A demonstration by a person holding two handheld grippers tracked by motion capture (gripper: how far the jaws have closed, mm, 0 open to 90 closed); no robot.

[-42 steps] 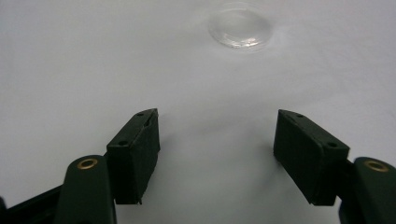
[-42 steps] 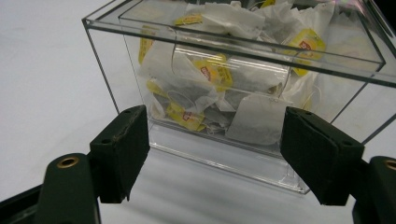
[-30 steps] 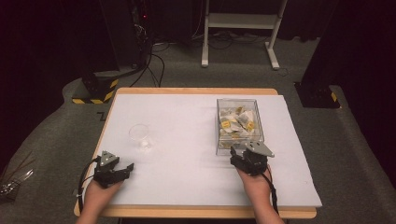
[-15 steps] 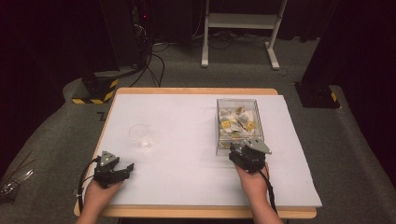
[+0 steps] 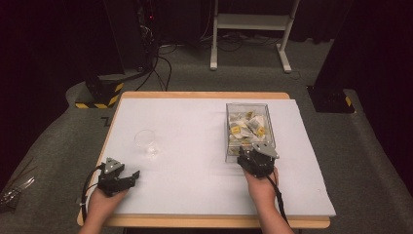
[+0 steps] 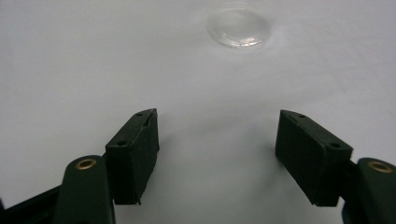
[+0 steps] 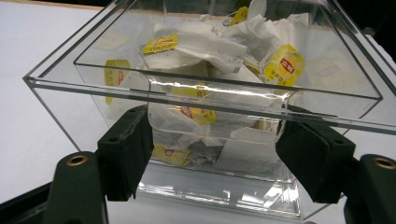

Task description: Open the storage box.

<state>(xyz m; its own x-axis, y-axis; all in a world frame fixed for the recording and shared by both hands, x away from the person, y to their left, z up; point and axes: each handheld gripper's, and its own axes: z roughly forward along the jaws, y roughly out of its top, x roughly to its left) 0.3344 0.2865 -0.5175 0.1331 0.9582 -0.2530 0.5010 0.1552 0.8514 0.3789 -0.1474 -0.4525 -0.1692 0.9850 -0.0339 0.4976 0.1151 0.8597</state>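
— Where the white-covered wooden table [image 5: 195, 122] is seen from above, what sits on it?

— On its right half stands a clear, square-walled plastic box [image 5: 249, 130] heaped with white paper tea bags bearing yellow tags [image 5: 247, 127]. On the left half, well apart from it, a small clear round plastic cup [image 5: 145, 141] stands upright.

— And the right gripper [image 5: 251, 157]?

— It is held at the box's near wall, close up against it. In the right gripper view its jaws stand wide apart with nothing between them, and the box [image 7: 205, 93] rises just beyond, its near wall spanning the gap. Through that wall the tea bags [image 7: 219, 60] show in a loose pile. Whether the jaw tips touch the wall cannot be told.

— What of the left gripper [image 5: 122, 179]?

— It rests low near the table's front left corner, in the person's left hand [image 5: 100, 204]. In the left gripper view the jaws are spread wide over bare white surface [image 6: 93, 70], gripping nothing. The cup [image 6: 239, 31] lies ahead of them, well apart, slightly to one side of the midline.

— How does the right hand [image 5: 263, 187] sit?

— It comes in from the table's near edge, with a black cable [image 5: 278, 197] trailing back along the forearm.
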